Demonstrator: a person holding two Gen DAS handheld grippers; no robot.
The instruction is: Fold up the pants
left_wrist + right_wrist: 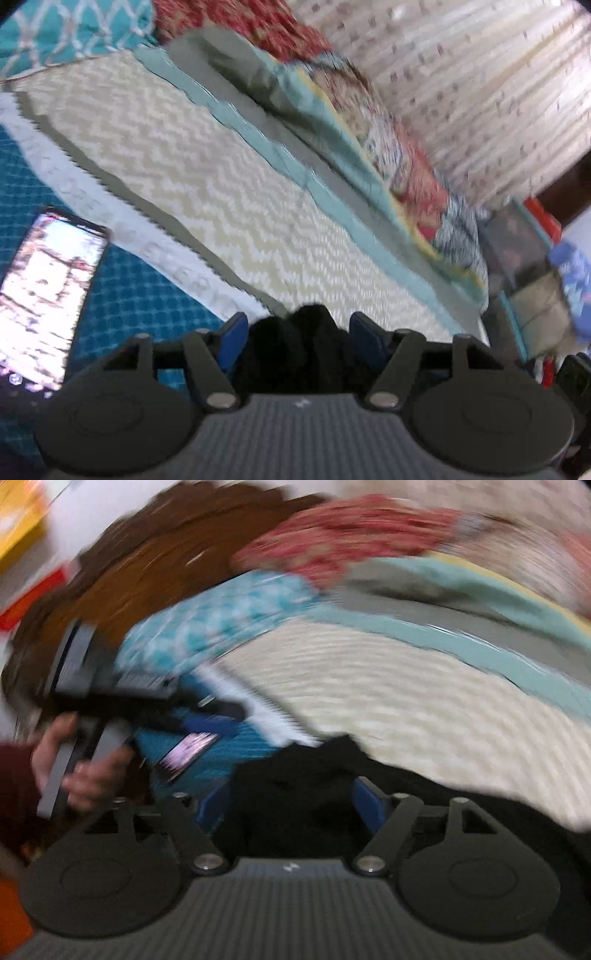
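The left gripper (298, 334) stands part open around bunched black pants (291, 354) lying on the bed (122, 291); the right gripper (291, 801) gapes wide over the same cloth, both angled downward.

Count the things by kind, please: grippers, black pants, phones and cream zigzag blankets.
Grippers: 2 (left gripper, right gripper)
Black pants: 1
Phone: 1
Cream zigzag blanket: 1
Total: 5

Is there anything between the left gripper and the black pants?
Nothing visible: the black pants sit directly between the fingers of the left gripper. The phone lies aside on the blue cover.
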